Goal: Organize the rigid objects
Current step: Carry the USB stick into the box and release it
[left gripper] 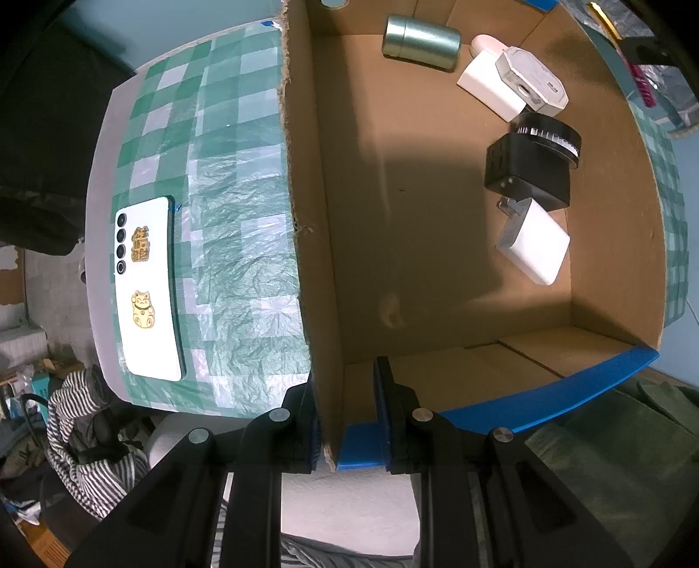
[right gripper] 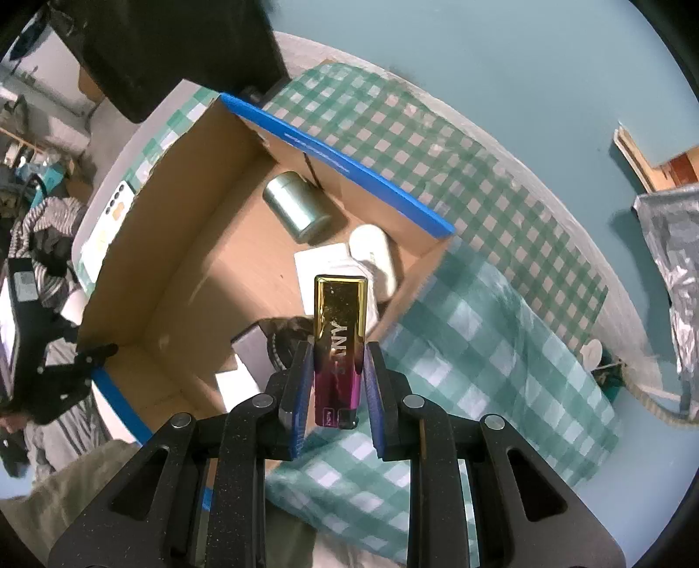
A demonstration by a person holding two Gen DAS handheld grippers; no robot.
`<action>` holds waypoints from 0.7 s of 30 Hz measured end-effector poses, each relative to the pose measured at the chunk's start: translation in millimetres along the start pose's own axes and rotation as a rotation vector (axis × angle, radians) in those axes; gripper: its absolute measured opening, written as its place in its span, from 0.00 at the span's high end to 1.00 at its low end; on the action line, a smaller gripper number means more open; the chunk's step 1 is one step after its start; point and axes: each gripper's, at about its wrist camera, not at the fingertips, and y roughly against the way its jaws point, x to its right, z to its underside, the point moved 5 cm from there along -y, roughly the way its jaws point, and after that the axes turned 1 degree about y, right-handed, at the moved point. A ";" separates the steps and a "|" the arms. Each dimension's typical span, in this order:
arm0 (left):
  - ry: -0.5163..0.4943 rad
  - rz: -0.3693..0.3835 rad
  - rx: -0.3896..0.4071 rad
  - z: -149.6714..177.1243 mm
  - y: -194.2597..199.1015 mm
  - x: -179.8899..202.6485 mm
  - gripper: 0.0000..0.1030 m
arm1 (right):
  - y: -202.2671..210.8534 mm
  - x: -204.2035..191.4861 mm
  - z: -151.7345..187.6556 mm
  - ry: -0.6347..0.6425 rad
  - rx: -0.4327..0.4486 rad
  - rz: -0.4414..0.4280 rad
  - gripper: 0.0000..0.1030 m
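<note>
A brown cardboard box [left gripper: 415, 244] with blue-taped edges stands on the checked tablecloth. My left gripper [left gripper: 347, 419] is shut on its near wall at the corner, one finger outside and one inside. In the box lie a silver tin [left gripper: 421, 41], white chargers [left gripper: 535, 247], a black adapter [left gripper: 526, 172] and a grey-white octagonal device [left gripper: 531, 81]. My right gripper [right gripper: 338, 384] is shut on a shiny gold-to-magenta bar [right gripper: 340, 314] and holds it upright above the box [right gripper: 174, 227], near its right wall. The silver tin [right gripper: 297, 212] lies further in.
A white phone [left gripper: 148, 288] with gold stickers lies face down on the green-checked cloth [left gripper: 236, 218] left of the box. Striped fabric [left gripper: 87, 437] hangs off the table's near-left side. A folded checked cloth [right gripper: 480, 349] lies right of the box.
</note>
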 end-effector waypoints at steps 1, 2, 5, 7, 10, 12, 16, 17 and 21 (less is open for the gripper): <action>0.002 0.001 0.001 0.3 -0.1 -0.3 0.80 | -3.7 -1.5 -1.8 0.003 -0.006 0.001 0.79; 0.002 0.002 0.000 -0.3 0.3 -0.1 0.80 | -7.7 -3.1 -3.7 0.006 -0.011 0.003 0.79; 0.004 0.003 0.002 -0.1 0.1 -1.0 0.80 | -20.1 -6.6 -6.2 0.016 -0.030 0.012 0.79; 0.005 0.002 0.002 0.0 -0.1 -1.4 0.80 | -28.2 -8.1 -6.1 0.023 -0.044 0.014 0.79; 0.008 0.004 0.002 0.0 -0.5 -2.3 0.80 | -40.5 -9.5 -4.5 0.027 -0.063 0.023 0.79; 0.008 0.005 0.002 0.5 -1.1 -3.0 0.80 | -48.0 -10.3 -2.6 0.028 -0.077 0.022 0.79; 0.007 0.005 0.002 0.8 -1.5 -3.6 0.80 | -57.5 -10.3 0.9 0.025 -0.090 0.024 0.79; 0.006 0.005 0.003 1.1 -1.7 -3.7 0.80 | -59.1 -10.5 1.7 0.023 -0.095 0.023 0.79; 0.005 0.004 0.003 1.1 -1.6 -3.7 0.80 | -60.5 -10.2 3.8 0.020 -0.093 0.036 0.79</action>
